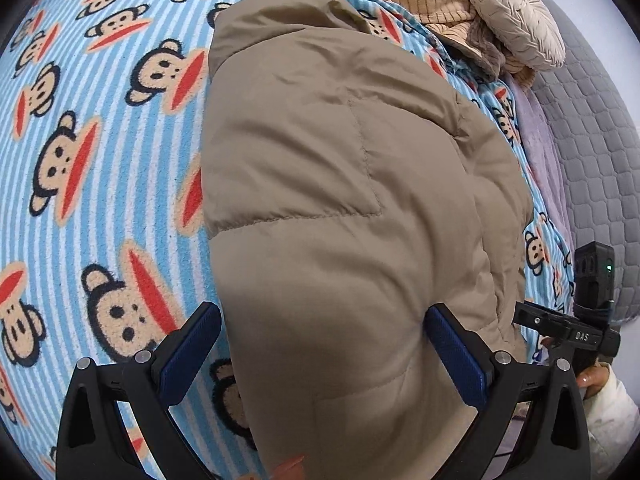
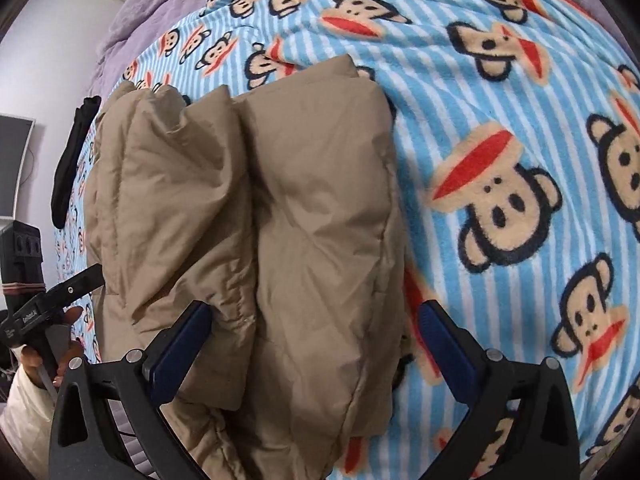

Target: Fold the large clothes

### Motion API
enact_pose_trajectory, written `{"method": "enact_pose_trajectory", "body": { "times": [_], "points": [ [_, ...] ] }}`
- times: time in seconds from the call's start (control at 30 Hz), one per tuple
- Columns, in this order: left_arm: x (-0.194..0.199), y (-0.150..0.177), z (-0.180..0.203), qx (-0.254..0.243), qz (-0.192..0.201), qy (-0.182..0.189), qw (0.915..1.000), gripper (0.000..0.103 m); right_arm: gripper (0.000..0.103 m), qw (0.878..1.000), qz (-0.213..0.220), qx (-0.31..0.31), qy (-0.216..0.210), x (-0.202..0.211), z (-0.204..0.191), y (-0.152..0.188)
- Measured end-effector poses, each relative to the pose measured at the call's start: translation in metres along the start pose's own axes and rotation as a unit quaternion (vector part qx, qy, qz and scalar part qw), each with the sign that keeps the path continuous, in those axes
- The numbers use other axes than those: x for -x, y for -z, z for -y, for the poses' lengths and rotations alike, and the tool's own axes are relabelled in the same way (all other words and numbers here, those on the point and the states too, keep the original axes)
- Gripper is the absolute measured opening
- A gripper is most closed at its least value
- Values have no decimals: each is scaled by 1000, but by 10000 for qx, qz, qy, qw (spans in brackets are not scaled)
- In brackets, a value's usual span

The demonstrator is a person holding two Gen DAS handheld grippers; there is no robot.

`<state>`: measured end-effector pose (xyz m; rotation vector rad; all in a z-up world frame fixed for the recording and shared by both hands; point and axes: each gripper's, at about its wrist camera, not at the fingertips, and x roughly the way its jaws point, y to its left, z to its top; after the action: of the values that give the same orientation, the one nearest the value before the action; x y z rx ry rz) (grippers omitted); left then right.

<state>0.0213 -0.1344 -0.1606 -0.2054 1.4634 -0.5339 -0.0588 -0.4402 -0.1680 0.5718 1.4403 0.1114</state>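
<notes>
- Jacket [image 1: 340, 200] folded, lying on monkey blanket [image 1: 100, 160] on bed.
- My left claw [image 1: 324, 356] spread wide, jacket's near end between fingers, no grip.
- My right claw [image 2: 316, 352] likewise wide, straddling jacket.

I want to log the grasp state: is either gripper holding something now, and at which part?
Nothing is held. The left gripper and right gripper both stand open above the folded tan padded jacket, fingers apart, not pinching it.
</notes>
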Motion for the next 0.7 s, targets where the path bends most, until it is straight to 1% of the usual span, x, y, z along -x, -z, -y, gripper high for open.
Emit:
{"method": "enact_pose_trajectory", "body": {
  "times": [0.07,0.1,0.13,0.17,0.2,0.23,0.27,0.33,0.4,0.47,0.6,0.67,0.7],
  "points": [
    [-5,-4,-9,105,-23,236,9997,103,103,9991,-100,-107,-397,-4,10,-6],
    [-7,-5,-12,142,-31,340,9993,103,103,9973,-146,-164,-707,-5,12,-8],
    [-10,-7,-16,195,-44,456,9988,103,103,9936,-178,-243,-1089,-6,14,-11],
    [-12,-8,-19,255,-62,568,9980,103,103,9899,-199,-294,-1371,-5,16,-14],
    [-15,-10,-22,326,-93,689,9970,103,103,9877,-214,-306,-1518,-6,16,-16],
    [-19,-11,-24,379,-120,786,9961,103,103,9869,-238,-274,-1570,-8,16,-19],
    [-23,-13,-25,404,-153,876,9952,103,103,9880,-276,-214,-1504,-11,15,-22],
    [-29,-17,-26,397,-199,986,9941,103,103,9924,-358,-84,-1171,-21,14,-29],
    [-36,-20,-24,360,-216,1045,9936,103,103,9937,-463,52,-1018,-34,14,-38],
    [-42,-23,-25,371,-244,1104,9929,103,103,9918,-562,37,-1150,-46,14,-46],
    [-51,-27,-29,536,-317,1257,9901,103,103,9859,-582,-120,-1562,-60,18,-59],
    [-52,-28,-24,556,-309,1167,9911,103,103,9837,-562,-237,-1690,-64,18,-63],
    [-52,-28,-20,535,-294,1075,9923,103,103,9833,-549,-265,-1717,-65,16,-59]
  ]
}}
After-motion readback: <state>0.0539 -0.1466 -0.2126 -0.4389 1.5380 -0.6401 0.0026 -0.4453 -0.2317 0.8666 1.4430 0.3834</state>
